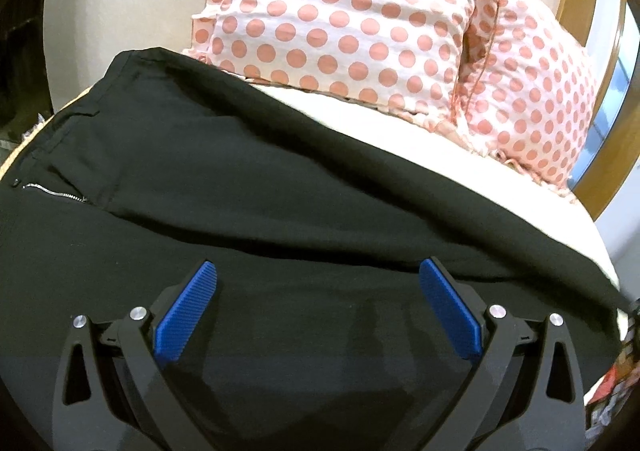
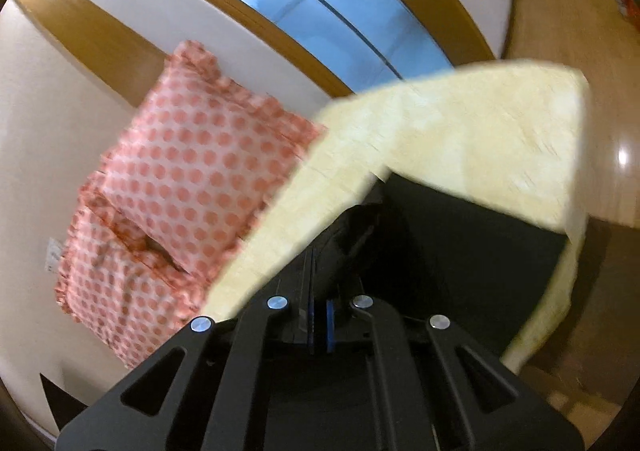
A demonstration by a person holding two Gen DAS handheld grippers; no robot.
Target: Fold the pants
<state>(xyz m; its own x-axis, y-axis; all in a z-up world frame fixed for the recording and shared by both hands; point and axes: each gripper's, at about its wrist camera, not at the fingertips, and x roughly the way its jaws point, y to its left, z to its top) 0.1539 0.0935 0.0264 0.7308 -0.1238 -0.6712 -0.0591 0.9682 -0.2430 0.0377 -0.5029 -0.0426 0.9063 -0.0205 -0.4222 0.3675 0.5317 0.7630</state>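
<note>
Gripper on my left (image 1: 318, 271) hangs wide apart over the black pants (image 1: 240, 179), its blue pads (image 1: 186, 317) holding nothing. Gripper on my right (image 2: 320, 325) is pinched tight, and dark cloth bunches up just ahead of its tips; I judge that to be a part of the pants, lifted off the bed (image 2: 460, 123), though blur keeps me from saying which end.

The pants lie spread across the pale bed below the spotted pillows (image 1: 360, 11). In the left wrist view the zipper (image 1: 56, 193) and waistband sit at the far left, with a long crease running across the cloth. From that I would say the fold is underway, not finished: one part is raised, and no neat, compact stack shows. Laying it over and smoothing are what is left.
</note>
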